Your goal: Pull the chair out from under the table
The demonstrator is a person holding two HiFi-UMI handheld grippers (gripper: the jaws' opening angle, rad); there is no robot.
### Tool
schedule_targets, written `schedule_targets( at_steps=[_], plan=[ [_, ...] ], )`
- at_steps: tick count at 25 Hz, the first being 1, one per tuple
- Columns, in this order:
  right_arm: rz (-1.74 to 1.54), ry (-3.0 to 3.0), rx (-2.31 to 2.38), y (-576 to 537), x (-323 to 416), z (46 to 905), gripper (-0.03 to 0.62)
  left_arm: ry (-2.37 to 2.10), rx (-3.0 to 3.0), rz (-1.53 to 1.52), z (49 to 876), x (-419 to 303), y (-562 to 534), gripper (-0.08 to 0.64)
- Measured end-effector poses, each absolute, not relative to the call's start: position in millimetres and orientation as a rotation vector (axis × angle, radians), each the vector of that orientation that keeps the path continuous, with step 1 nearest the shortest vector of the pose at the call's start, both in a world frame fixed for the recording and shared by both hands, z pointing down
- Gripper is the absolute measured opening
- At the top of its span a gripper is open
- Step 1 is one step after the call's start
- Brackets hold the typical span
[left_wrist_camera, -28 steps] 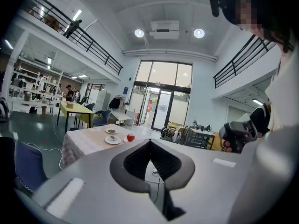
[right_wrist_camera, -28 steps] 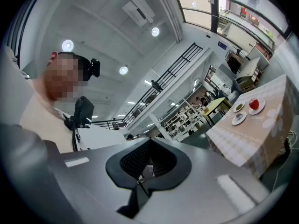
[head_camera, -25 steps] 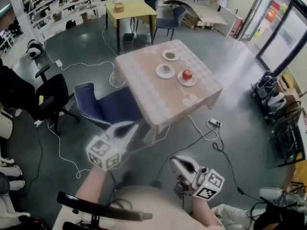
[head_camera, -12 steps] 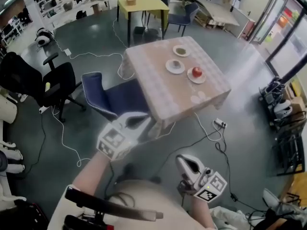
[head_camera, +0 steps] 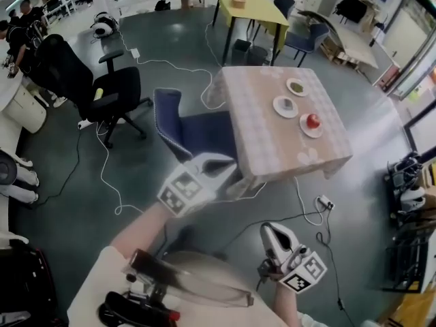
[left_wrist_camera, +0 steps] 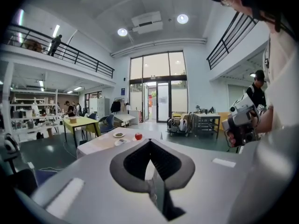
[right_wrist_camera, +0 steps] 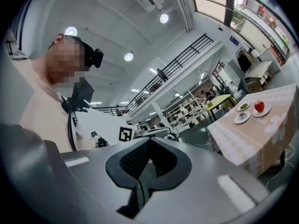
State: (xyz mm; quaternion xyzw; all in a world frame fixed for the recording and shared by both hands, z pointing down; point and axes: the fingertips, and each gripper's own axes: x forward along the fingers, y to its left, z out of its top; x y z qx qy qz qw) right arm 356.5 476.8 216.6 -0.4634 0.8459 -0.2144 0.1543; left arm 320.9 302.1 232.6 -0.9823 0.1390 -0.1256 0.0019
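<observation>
We rolled the left gripper (head_camera: 225, 163) toward the untouched chair (head_camera: 194, 131) at twelve o'clock. It and the right gripper (head_camera: 272, 233) were closed, empty.

The chair (head_camera: 194, 129) is dark blue, and the table (head_camera: 267, 145) wears a beige cloth in a faint check with pale flower prints near its edges. The plates (head_camera: 277, 109) are white, the apple (head_camera: 313, 120) red. The far table (head_camera: 252, 9) is yellow, the office chair (head_camera: 102, 87) black, the floor (head_camera: 75, 176) dull grey-green, the cables (head_camera: 103, 176) white. The left gripper (head_camera: 230, 163) and right gripper (head_camera: 271, 229) are pale grey with black-and-white square markers
</observation>
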Motion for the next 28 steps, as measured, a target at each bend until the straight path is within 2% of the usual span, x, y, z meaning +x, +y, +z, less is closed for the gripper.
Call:
schedule_targets(
  at_steps=[10,18,23,28],
  plan=[
    [-0.649,2.504,-1.248,450,333,213,0.014,0.569,-2.97,-0.651,248,285,270,-0.002],
    [-0.646,2.569,-1.22,403,279,211,0.014,0.584,-2.985,-1.247,315,218,222,-0.002],
    [-0.677,2.605,-1.203,365,224,225,0.014,0.532,-2.883,-1.593,355,149,202,-0.002],
    [-0.707,2.631,-1.215,345,197,228,0.014,0.538,-2.886,-1.513,356,130,179,-0.002]
  ],
)
